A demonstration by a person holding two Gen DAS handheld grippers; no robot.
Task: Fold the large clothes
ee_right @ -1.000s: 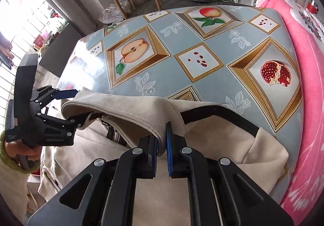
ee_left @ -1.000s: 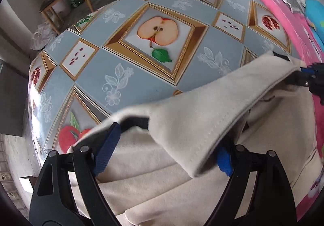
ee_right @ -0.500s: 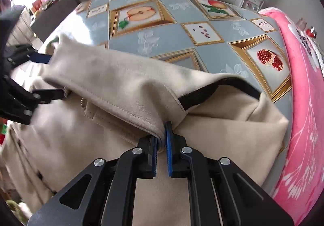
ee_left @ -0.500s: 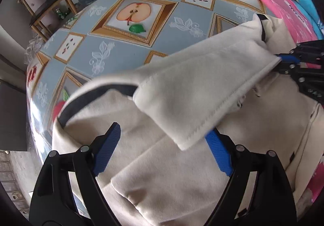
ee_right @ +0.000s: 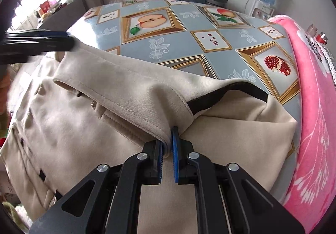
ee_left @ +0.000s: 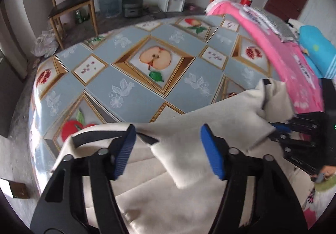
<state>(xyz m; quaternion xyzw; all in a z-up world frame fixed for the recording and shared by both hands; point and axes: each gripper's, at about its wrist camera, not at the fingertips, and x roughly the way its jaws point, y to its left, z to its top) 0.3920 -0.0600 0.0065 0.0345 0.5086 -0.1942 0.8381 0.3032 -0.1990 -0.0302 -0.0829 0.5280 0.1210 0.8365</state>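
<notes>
The right gripper (ee_right: 167,145) is clamped on the hem of a raised flap of the beige coat (ee_right: 88,129), its pads pinching the cloth at the near middle of the right wrist view. The left gripper (ee_left: 168,150) stands with its jaws apart; they have just been closing, and the flap's corner lies between the blue pads without being pressed.

The coat sprawls over the near edge of the table (ee_left: 136,95), black collar lining (ee_right: 231,91) showing to the far right.

Risks, as I judge them: the flap hangs from a single pinch, so a pull to one side may skew the fold or drag the whole coat across the slick fruit-print tablecloth. The left jaws may close on a stray layer beneath, or miss the edge. The pink blanket (ee_right: 310,108) lies just beside the coat's right shoulder and could snag.

The coat's lower part runs off the near frame edge. The left gripper is blurred in the right wrist view.
</notes>
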